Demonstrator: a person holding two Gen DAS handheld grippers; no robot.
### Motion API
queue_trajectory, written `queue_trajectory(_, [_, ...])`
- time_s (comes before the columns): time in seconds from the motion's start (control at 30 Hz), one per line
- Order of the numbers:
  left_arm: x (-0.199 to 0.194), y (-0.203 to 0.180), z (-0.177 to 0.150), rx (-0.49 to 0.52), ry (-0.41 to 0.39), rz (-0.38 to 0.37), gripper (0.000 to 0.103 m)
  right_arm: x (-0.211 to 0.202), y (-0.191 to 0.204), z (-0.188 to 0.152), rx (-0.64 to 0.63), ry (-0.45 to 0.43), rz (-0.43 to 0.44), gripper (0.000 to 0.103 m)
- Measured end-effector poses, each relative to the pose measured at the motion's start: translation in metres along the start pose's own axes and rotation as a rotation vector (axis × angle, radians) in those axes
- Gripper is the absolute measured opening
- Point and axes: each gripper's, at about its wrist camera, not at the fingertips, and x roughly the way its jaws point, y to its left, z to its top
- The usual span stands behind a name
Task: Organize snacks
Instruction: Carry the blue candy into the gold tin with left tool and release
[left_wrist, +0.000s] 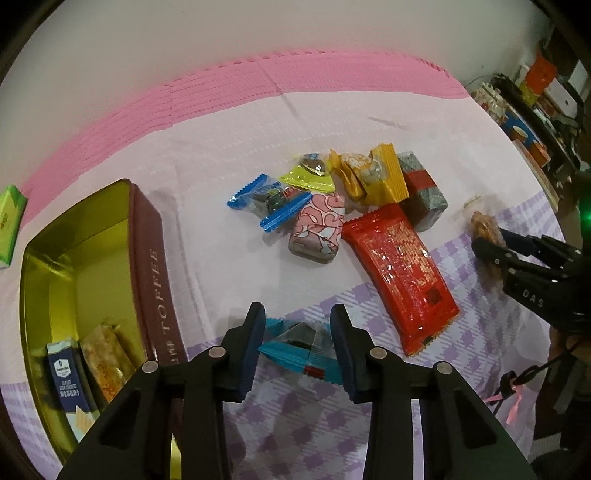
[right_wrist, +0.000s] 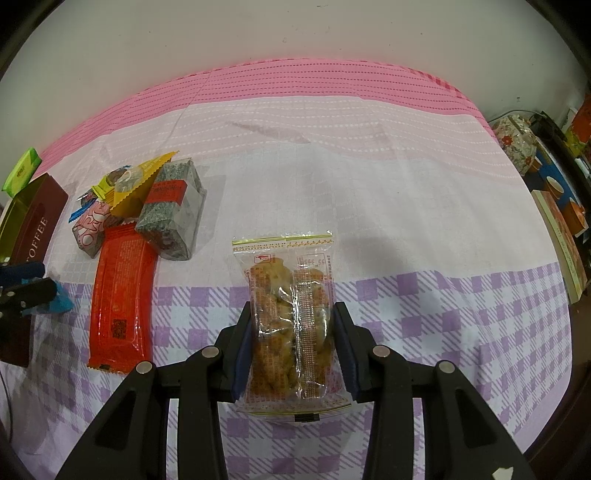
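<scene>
Left wrist view: my left tongs (left_wrist: 297, 334) open around one teal candy (left_wrist: 295, 350), lower centre.
Right tongs (right_wrist: 293, 332): gripping one clear biscuit bag (right_wrist: 291, 325).
Toffee tin (left_wrist: 151, 266): one, left.

The toffee tin (left_wrist: 74, 266) is cut off at the left view's lower edge. The right gripper (left_wrist: 491, 245) hides most of the blurred cookie pack (left_wrist: 482, 225).

The cotton tablecloth (right_wrist: 369, 177) runs in bands: pink at the far edge, pale white with dotted lines in the middle, lilac-and-white check nearest. The rectangular toffee tin (left_wrist: 149, 266) is maroon outside with pale lettering, gold inside. The long foil snack packet (left_wrist: 400, 275) is bright red. The clear plastic biscuit bag (right_wrist: 290, 317) shows golden-brown pieces and red print. The small twisted sweet wrapper (left_wrist: 295, 350) is teal.
</scene>
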Motion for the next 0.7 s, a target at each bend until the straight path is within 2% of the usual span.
queue_trajectory(0.47, [-0.035, 0.008, 0.012, -0.011, -0.071, 0.003, 0.037, 0.000, 0.000, 0.000, -0.001, 0.000, 0.000, 0.038])
queue_trajectory(0.7, [-0.058, 0.047, 0.027, -0.062, -0.121, 0.082, 0.037, 0.000, 0.000, 0.000, 0.000, 0.000, 0.000, 0.038])
